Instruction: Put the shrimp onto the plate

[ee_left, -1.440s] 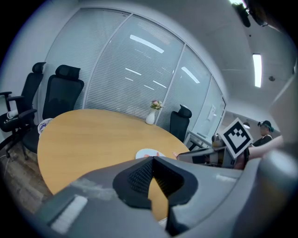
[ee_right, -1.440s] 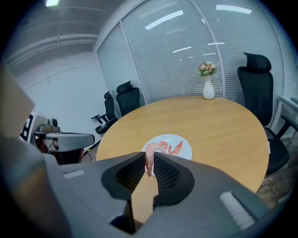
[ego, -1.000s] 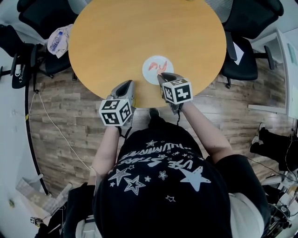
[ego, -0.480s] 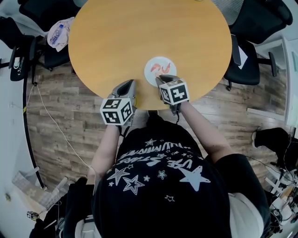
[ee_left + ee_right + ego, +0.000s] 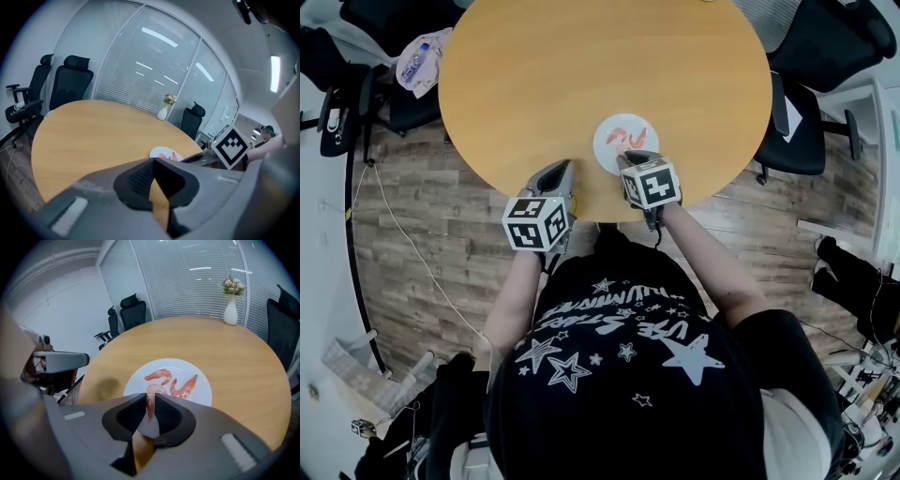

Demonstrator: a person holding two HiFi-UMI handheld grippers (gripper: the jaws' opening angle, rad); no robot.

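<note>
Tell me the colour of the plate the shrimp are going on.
Plain white plate; it shows best in the right gripper view.

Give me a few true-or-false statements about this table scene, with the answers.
1. The right gripper grips a shrimp. True.
2. The plate is empty. False: two other shrimps lie on it.
3. The left gripper holds a shrimp. False: its jaws are shut on nothing.
4. A vase with flowers stands on the table. True.
5. The plate sits at the table's middle. False: it is near the person's edge.
</note>
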